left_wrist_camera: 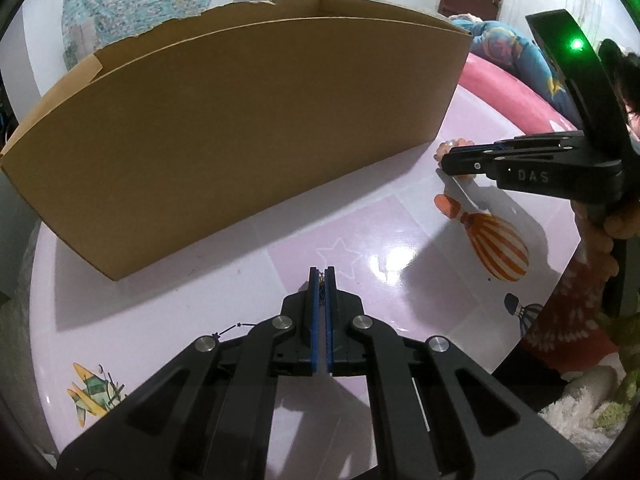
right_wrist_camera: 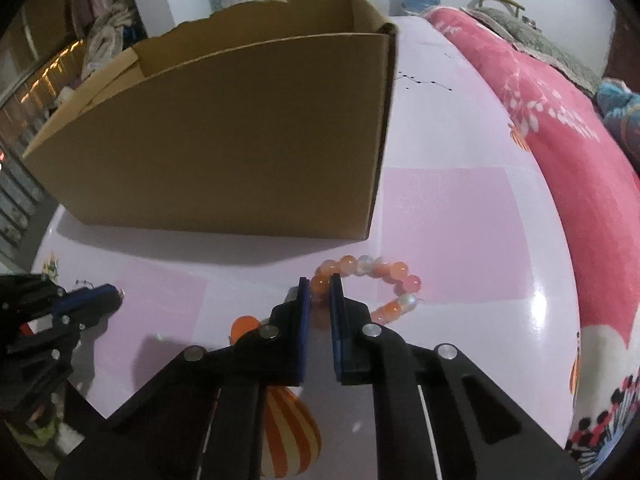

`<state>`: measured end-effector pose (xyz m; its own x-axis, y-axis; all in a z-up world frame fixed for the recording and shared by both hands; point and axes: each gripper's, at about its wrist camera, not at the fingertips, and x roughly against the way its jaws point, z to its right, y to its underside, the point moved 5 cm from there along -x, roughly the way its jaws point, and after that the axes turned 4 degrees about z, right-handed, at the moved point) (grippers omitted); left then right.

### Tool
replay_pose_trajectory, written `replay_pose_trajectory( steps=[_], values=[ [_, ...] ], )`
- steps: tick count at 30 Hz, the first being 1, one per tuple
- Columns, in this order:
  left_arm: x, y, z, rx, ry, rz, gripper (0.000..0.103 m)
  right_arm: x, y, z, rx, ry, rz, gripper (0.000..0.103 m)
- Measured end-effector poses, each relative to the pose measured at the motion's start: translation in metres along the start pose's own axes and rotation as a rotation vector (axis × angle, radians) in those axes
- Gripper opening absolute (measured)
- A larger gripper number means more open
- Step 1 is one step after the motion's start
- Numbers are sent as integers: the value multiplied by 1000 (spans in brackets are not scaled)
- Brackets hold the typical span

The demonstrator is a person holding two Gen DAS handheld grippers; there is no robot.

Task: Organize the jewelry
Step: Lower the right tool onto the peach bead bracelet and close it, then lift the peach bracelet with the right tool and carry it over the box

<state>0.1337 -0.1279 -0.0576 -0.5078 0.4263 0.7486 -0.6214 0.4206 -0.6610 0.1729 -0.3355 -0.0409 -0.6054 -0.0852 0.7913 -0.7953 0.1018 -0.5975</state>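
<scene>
An open cardboard box point(left_wrist_camera: 240, 128) stands on the pink table; it also shows in the right wrist view point(right_wrist_camera: 224, 140). My left gripper point(left_wrist_camera: 322, 276) is shut on a thin dark chain necklace point(left_wrist_camera: 240, 326) that trails to its left on the table. My right gripper point(right_wrist_camera: 319, 284) has its jaws closed around one side of an orange and pink bead bracelet point(right_wrist_camera: 380, 280) lying on the table by the box's near right corner. The right gripper also shows in the left wrist view point(left_wrist_camera: 450, 156). Another thin dark chain point(right_wrist_camera: 424, 80) lies behind the box's right side.
The table top point(left_wrist_camera: 360, 240) is glossy pink with balloon and plane pictures. A pink blanket point(right_wrist_camera: 560, 140) lies along the table's right edge. Bedding and clutter lie beyond the box.
</scene>
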Motion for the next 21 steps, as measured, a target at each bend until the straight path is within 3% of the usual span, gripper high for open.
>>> replay_pose_trajectory(
  steps=[6,12,21],
  values=[
    [18,-4,-4,19,12,29,0,41,-10,12,-109,-65,101,10],
    [66,-27,-6,17,19,134,0,100,-29,23,-223,-214,227,9],
    [152,-90,-22,21,51,355,0,169,-97,1,-117,-352,408,9]
  ],
)
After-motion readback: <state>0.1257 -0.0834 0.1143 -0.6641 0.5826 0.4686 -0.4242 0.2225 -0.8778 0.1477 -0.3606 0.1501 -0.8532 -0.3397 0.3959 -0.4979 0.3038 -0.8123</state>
